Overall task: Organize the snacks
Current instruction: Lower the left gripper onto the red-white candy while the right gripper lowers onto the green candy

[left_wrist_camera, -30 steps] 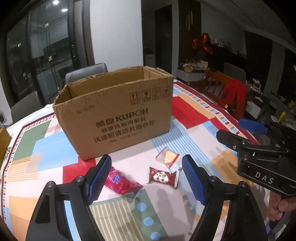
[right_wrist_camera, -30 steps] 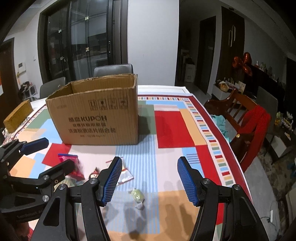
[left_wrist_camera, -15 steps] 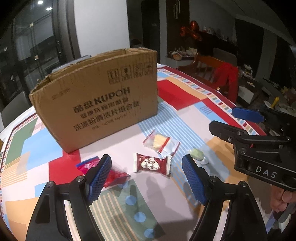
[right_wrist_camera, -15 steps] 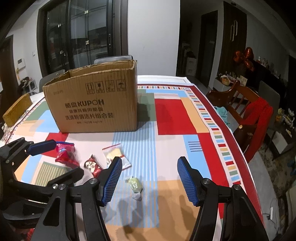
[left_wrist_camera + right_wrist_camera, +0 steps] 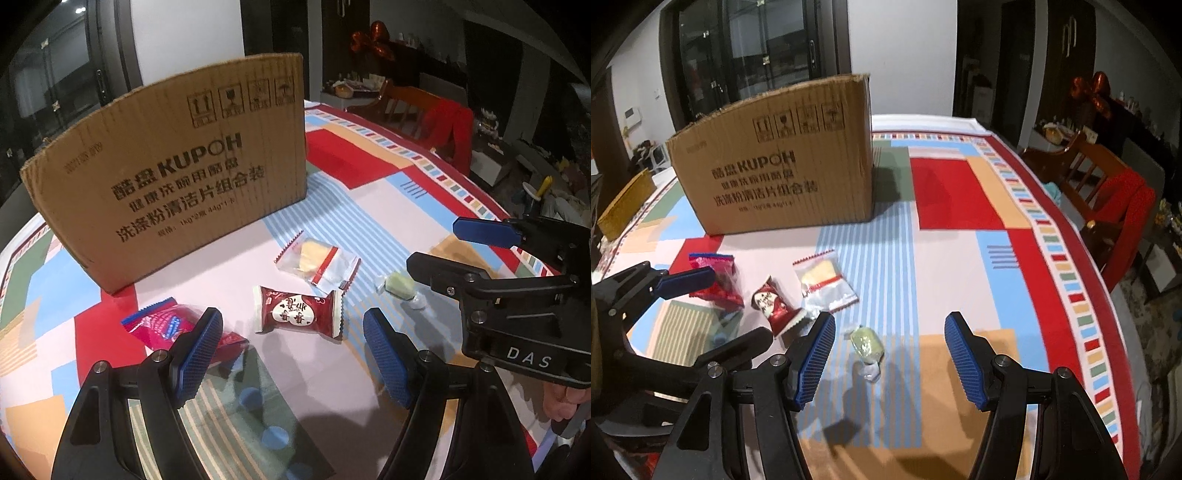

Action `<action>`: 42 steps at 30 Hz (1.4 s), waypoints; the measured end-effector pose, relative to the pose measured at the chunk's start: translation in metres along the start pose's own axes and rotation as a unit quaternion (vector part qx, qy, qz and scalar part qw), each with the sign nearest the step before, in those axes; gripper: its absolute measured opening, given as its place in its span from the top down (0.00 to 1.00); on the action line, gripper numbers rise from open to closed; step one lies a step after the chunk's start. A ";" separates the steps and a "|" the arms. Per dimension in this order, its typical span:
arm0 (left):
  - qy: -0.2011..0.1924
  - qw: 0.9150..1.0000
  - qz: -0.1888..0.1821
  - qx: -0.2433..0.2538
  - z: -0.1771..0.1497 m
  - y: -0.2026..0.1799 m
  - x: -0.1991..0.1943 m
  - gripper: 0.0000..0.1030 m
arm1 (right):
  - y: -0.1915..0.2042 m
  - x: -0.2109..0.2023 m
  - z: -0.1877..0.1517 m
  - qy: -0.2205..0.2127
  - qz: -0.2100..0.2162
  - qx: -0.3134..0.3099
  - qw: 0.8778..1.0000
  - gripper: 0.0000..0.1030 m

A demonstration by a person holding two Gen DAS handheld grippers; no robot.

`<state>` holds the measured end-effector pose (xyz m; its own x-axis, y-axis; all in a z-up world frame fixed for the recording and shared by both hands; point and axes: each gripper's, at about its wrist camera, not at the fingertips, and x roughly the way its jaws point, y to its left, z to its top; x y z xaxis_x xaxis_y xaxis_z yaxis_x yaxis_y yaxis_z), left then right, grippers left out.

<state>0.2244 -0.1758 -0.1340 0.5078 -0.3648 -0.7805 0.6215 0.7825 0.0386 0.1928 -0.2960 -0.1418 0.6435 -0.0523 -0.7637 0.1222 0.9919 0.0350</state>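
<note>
Hidden: the inside of the cardboard box point(image 5: 173, 173) cannot be seen from either wrist view; only its printed front wall and torn top edge show.
Cut off: the pink-red packet point(image 5: 166, 326) is partly covered by the left claw's near finger in the left wrist view; its lower end is out of sight there.
Hard to make out: the print on the dark red snack packet point(image 5: 297, 312) is upside down and not readable; the shelves and clutter beyond the tabletop point(image 5: 953, 266) are dim and blurred.
Left claw point(image 5: 291, 356): jaws wide apart, nothing between the pads; it hangs above the tabletop with the dark red snack packet lying just ahead of the gap.
Right claw point(image 5: 888, 356): jaws apart at a middling width, gripping nothing; the small green wrapped candy point(image 5: 866, 345) lies on the tabletop within the gap, closer to the left-hand finger, touching neither.
Snacks: four lie loose in front of the box, from left to right the pink-red packet, the dark red one, a clear packet with a yellow piece point(image 5: 825, 284), and the green candy.
Around: a wooden chair point(image 5: 1097, 173) with a red garment point(image 5: 1126, 221) stands at the tabletop's right edge; a small tan box point(image 5: 624, 206) sits at the far left.
In the way: each claw's frame crosses the other's view at the side.
</note>
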 end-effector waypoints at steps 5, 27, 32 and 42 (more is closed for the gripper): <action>0.012 1.000 -0.004 0.011 -0.003 -0.001 0.012 0.24 | -0.001 0.011 -0.003 0.025 0.008 -0.002 1.000 0.39; 0.021 0.999 -0.014 0.021 0.000 0.001 0.042 0.27 | 0.001 0.033 -0.004 0.061 0.023 -0.012 0.998 0.76; 0.021 1.000 -0.022 0.007 0.004 0.003 0.045 0.42 | 0.005 0.033 -0.008 0.053 0.015 -0.025 0.998 0.76; 0.016 1.000 -0.014 0.004 0.005 0.002 0.041 0.53 | 0.000 0.027 -0.001 0.035 0.010 -0.012 0.999 0.77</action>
<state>0.2490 -0.1918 -0.1626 0.4715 -0.3696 -0.8007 0.6392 0.7687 0.0216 0.2090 -0.2974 -0.1628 0.5903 -0.0248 -0.8068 0.0911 0.9952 0.0360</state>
